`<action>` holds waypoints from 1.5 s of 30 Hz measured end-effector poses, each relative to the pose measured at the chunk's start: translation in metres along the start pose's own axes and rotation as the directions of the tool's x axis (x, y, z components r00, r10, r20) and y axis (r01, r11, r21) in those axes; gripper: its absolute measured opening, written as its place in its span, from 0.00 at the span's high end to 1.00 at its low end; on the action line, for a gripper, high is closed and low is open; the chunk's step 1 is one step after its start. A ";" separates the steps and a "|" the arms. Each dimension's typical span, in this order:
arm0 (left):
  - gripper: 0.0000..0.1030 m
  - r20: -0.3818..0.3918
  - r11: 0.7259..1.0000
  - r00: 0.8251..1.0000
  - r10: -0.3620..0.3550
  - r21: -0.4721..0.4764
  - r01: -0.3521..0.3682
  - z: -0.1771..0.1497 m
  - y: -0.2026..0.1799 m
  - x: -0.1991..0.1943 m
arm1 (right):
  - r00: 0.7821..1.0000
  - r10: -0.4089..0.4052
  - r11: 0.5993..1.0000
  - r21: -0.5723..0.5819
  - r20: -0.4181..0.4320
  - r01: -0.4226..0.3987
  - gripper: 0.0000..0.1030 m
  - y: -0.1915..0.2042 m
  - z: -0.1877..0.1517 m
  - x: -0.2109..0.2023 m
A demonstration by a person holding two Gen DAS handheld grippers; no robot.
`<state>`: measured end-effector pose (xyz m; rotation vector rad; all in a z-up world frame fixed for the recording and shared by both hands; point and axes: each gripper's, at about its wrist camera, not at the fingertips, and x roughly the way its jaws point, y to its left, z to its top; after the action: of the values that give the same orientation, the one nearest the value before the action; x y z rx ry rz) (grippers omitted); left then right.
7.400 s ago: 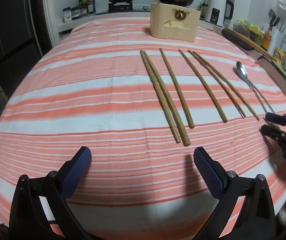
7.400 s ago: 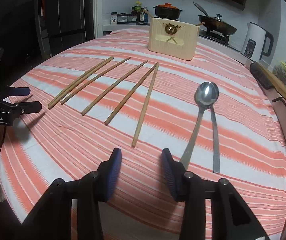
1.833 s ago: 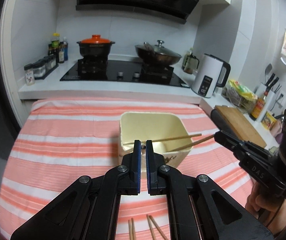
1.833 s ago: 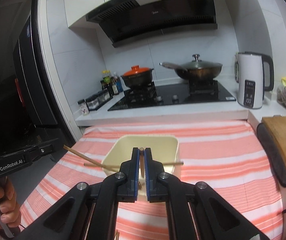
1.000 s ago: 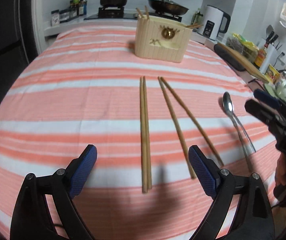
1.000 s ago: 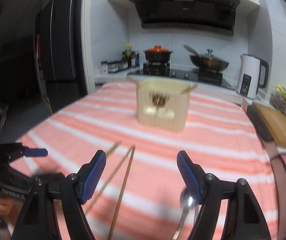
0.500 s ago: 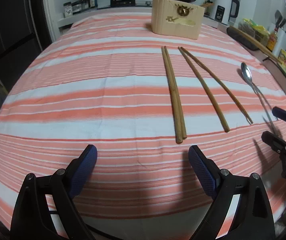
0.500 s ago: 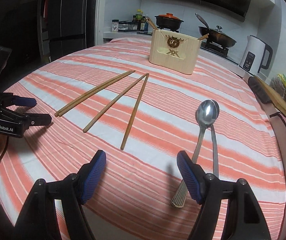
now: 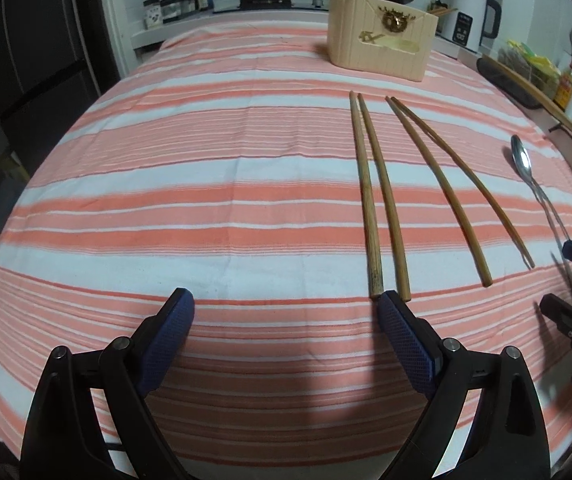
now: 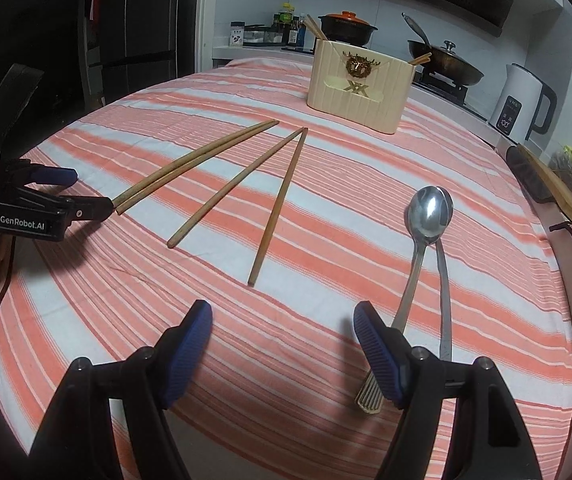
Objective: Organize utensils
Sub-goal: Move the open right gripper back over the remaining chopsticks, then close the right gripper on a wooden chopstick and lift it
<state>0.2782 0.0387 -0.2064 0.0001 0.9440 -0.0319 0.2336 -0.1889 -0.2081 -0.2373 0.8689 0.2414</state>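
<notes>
- On the striped tablecloth (image 9: 206,184), at the left, the left gripper (image 9: 286,312) hung low with its jaws spread wide and nothing between them; its right pad (image 9: 404,340) sat just short of the near ends of the closer pair of chopsticks (image 9: 378,200), though whether it touched them could not be told.
- Beside that pair lay a second pair of chopsticks (image 9: 458,188), splayed apart toward the near end; nothing lay across either pair.
- Farther right lay two spoons (image 10: 426,248), bowls overlapping and handles running toward the table's near edge.
- Over those handles the right gripper (image 10: 282,320) stood wide and empty; its right finger (image 10: 382,360) covered part of one handle.
- At the far end stood the cream utensil holder (image 10: 360,88), with chopstick ends poking out at both its sides.
- Behind it were a stove with an orange-lidded pot (image 10: 348,26) and a wok (image 10: 444,60); a white kettle (image 10: 520,104) stood to the right.
</notes>
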 end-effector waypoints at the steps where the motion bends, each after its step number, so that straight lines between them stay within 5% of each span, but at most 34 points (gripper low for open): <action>1: 0.09 0.001 1.000 1.000 -0.003 0.009 0.003 0.000 -0.001 0.000 | 1.000 0.000 1.000 0.001 0.000 0.000 0.27 0.000 0.000 0.000; 6: 0.10 0.006 0.998 1.000 -0.031 0.064 0.030 0.000 -0.010 0.000 | 0.999 0.031 1.000 0.000 -0.013 -0.031 0.28 0.002 0.002 0.002; 9: 0.15 0.014 0.996 0.999 -0.041 0.082 0.039 0.003 -0.013 0.002 | 0.997 0.066 0.997 0.033 -0.042 -0.065 0.50 0.000 0.005 0.009; 13: 0.28 0.018 0.993 0.998 -0.059 0.102 0.057 0.010 -0.017 0.004 | 0.993 0.100 0.992 0.083 -0.059 -0.095 0.55 -0.004 0.016 0.018; 19: 0.65 0.033 0.986 0.995 -0.090 0.147 0.084 0.012 -0.029 0.003 | 0.994 0.098 0.992 0.084 -0.057 -0.093 0.77 0.003 0.029 0.030; 21: 0.91 0.037 0.985 0.994 -0.098 0.146 0.092 0.011 -0.031 0.002 | 0.995 0.086 0.992 0.100 -0.057 -0.080 0.93 0.000 0.030 0.032; 22: 0.95 0.037 0.986 0.994 -0.100 0.138 0.094 0.012 -0.031 0.002 | 0.994 0.090 0.990 0.113 -0.055 -0.083 0.94 -0.002 0.030 0.033; 34: 0.91 0.049 0.999 0.998 -0.047 -0.004 0.048 0.008 -0.008 -0.001 | 0.998 0.044 0.975 0.219 -0.044 -0.033 0.94 -0.032 0.023 0.028; 38: 0.51 0.042 0.998 0.997 -0.059 0.017 0.059 0.006 -0.010 -0.003 | 0.997 0.061 0.978 0.200 -0.039 -0.052 0.78 -0.030 0.022 0.026; 40: 0.49 0.042 0.998 0.998 -0.050 0.031 0.049 0.004 -0.010 -0.003 | 0.998 0.057 0.983 0.177 -0.041 -0.049 0.70 -0.027 0.021 0.025; 45: 0.49 0.043 0.998 0.998 -0.054 0.045 0.052 0.004 -0.008 -0.003 | 0.997 0.053 0.985 0.168 -0.052 -0.044 0.70 -0.027 0.021 0.028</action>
<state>0.2794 0.0306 -0.2018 0.0146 0.8992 -0.1009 0.2747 -0.2044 -0.2142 -0.0671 0.9465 0.2067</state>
